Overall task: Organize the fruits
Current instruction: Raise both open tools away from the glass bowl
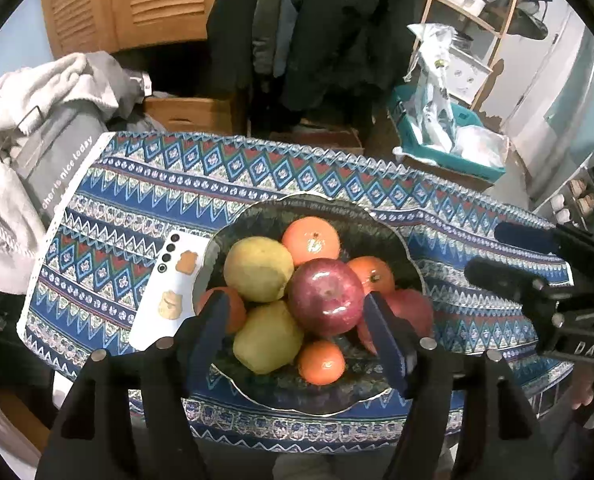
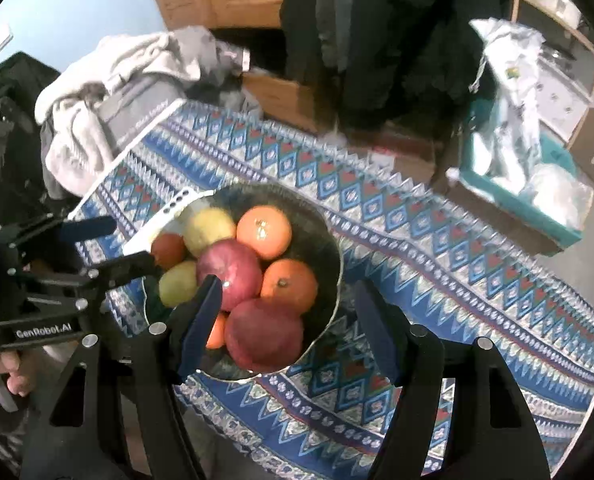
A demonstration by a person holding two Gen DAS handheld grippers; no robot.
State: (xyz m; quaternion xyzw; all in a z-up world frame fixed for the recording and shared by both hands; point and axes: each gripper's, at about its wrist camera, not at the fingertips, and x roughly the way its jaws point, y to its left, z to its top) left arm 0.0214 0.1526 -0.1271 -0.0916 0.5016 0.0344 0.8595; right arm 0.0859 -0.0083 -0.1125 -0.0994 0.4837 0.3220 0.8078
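The fruit sits heaped in a dark glass bowl (image 1: 385, 236) on our table, which is covered by a blue patterned cloth (image 1: 145, 196). We take the bowl as our landmark. On top of the heap, near the bowl's middle, lies a red apple (image 1: 324, 297); a second red apple (image 2: 263, 334) rests against the bowl's near right wall. Two yellow-green pears are in the bowl's left half, one (image 1: 257, 269) behind the other (image 1: 267, 337). We count four oranges in the left view: one at the far side (image 1: 311, 240), one right of the top apple (image 1: 371, 274), one at the near edge (image 1: 321, 362), and one at the left wall (image 1: 235, 308), partly hidden by a finger. Just left of the bowl, touching its rim, lies a white phone (image 1: 169, 288) face down. Our left gripper (image 1: 293, 320) hangs above the bowl with its jaws spread and nothing pressed between them. Our right gripper (image 2: 287, 304) hovers over the bowl's right edge, jaws likewise apart and empty. Beyond the cloth, far left of the bowl, grey clothes (image 1: 37, 120) are piled.
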